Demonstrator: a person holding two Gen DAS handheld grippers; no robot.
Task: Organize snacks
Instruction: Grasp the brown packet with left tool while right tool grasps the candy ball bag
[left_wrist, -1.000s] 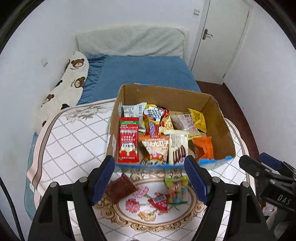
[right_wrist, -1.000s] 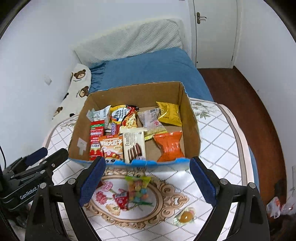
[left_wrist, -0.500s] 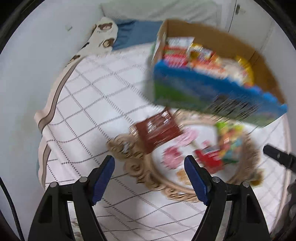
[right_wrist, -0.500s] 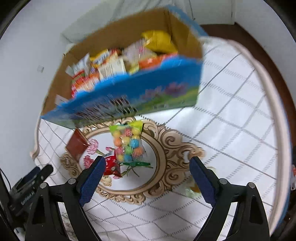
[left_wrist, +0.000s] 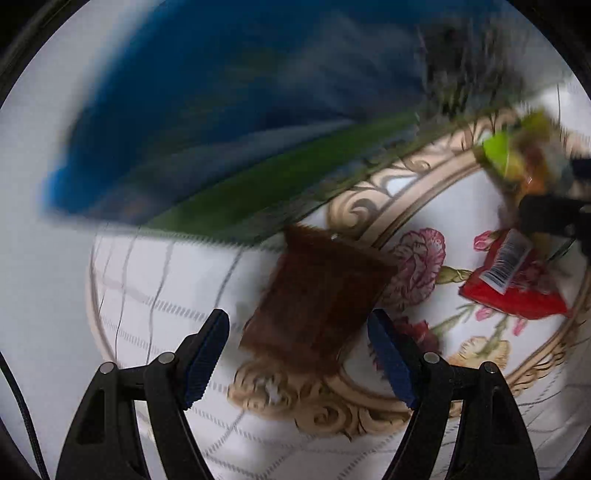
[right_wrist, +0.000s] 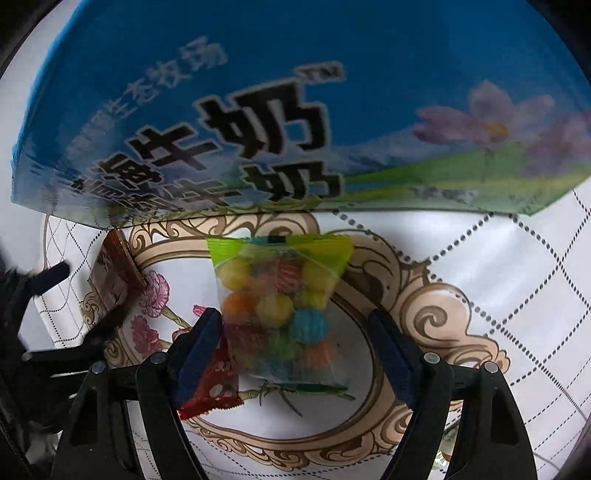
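Note:
My left gripper (left_wrist: 297, 350) is open, low over the tablecloth, with a brown snack packet (left_wrist: 317, 295) lying between its fingers. My right gripper (right_wrist: 295, 347) is open around a clear bag of coloured candy balls (right_wrist: 280, 302) with a green top. A red packet (left_wrist: 511, 280) lies between the two; it also shows by my right gripper's left finger (right_wrist: 210, 384). The brown packet shows at left in the right wrist view (right_wrist: 114, 273). The blue snack box's outer wall (right_wrist: 295, 110) fills the top of both views, blurred in the left wrist view (left_wrist: 221, 129).
The white quilted cloth with a gold ornate frame and flower print (right_wrist: 424, 306) covers the table. The other gripper's dark body shows at the left edge of the right wrist view (right_wrist: 37, 332) and at the right edge of the left wrist view (left_wrist: 554, 218).
Both grippers have dropped from above the box down to the cloth in front of it. The left now straddles the brown packet, the right the candy bag. Both stay open.

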